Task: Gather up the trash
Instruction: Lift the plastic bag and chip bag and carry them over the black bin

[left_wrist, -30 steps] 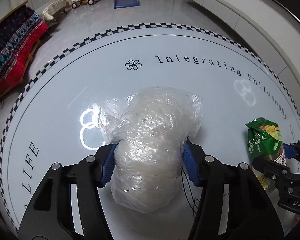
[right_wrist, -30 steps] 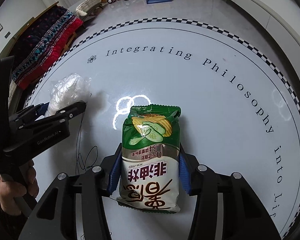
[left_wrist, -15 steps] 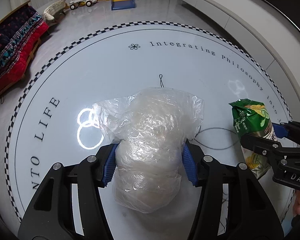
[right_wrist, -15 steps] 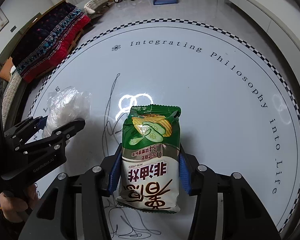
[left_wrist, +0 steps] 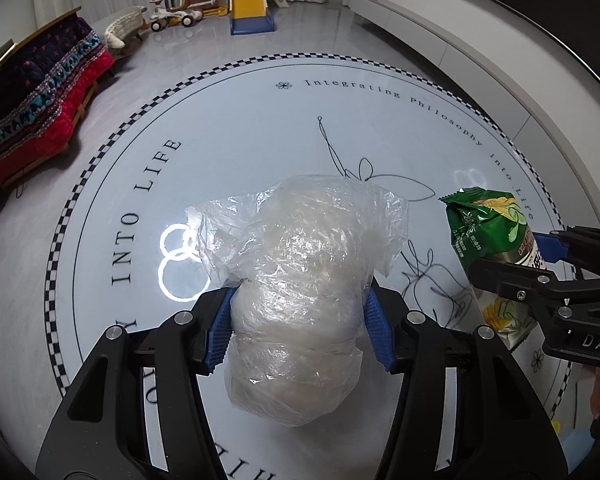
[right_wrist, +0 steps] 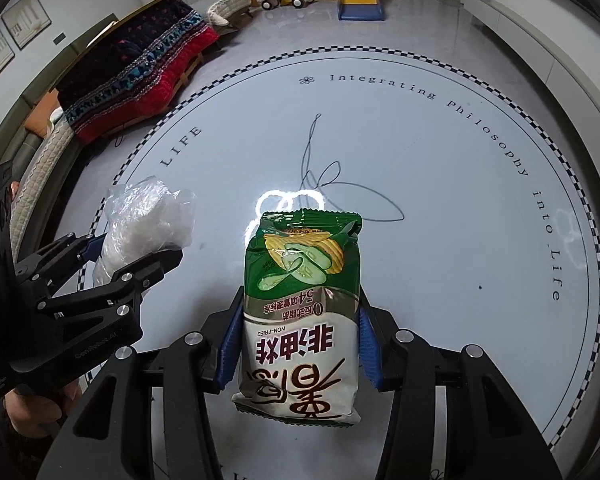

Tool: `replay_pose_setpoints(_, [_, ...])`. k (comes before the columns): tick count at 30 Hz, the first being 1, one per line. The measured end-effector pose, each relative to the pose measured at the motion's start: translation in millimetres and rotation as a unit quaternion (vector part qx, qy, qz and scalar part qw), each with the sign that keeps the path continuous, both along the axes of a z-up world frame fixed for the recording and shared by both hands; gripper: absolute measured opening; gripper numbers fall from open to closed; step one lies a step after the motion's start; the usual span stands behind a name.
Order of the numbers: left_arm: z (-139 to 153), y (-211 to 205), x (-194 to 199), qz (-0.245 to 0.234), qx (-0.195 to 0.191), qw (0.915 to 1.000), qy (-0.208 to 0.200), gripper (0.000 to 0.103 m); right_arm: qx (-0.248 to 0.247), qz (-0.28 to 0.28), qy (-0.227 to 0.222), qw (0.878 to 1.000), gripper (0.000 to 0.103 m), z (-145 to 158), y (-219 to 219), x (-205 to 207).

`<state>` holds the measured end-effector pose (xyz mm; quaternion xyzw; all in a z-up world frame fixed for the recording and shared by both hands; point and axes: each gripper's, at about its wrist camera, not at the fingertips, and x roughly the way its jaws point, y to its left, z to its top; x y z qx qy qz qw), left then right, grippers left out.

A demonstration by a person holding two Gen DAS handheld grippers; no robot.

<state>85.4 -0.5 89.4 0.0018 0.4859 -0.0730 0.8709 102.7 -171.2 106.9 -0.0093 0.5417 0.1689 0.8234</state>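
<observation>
Plastic: 1 clear bag [left_wrist: 300, 280], 1 green chip packet [right_wrist: 302, 300], 2 hand-held grippers clamped.

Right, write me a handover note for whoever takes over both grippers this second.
Left gripper: shut on the clear plastic bag, blue pads pressed into its sides, bag held clear above the round printed rug.
Right gripper: shut on the green and white chip bag, held upright between the pads, also off the rug.
Done: both pieces of trash are picked up. No other litter shows on the rug.
Left: carry both to a bin and drop them. No bin is in either view, so find it first.
</observation>
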Motion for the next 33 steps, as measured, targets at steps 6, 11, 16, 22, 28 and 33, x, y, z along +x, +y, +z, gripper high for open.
replay_pose_setpoints(6, [9,17,-48,0.006,-0.004,0.9999,-0.012,0.056,0.000,0.026,-0.008,1.000,0.051,7,24,-43])
replay_pose_setpoints(11, [10,31,-84,0.014,0.004,0.9997,-0.020,0.056,0.007,0.047,-0.011,0.999,0.051,8,44,-73])
replay_pose_setpoints(16, [10,50,-111,0.029,0.005,0.9992,-0.027,0.056,0.009,0.073,-0.011,0.997,0.051,5,70,-95])
replay_pose_setpoints(22, [8,77,-149,0.049,-0.001,0.9983,-0.032,0.056,0.008,0.107,-0.011,0.994,0.051,-1,101,-123])
replay_pose_setpoints(28, [1,109,-185,0.085,0.001,0.9959,-0.033,0.057,0.012,0.144,-0.010,0.990,0.051,-6,131,-146])
replay_pose_setpoints(33, [-4,135,-212,0.113,-0.003,0.9930,-0.036,0.057,0.013,0.176,-0.006,0.984,0.051,-12,163,-165])
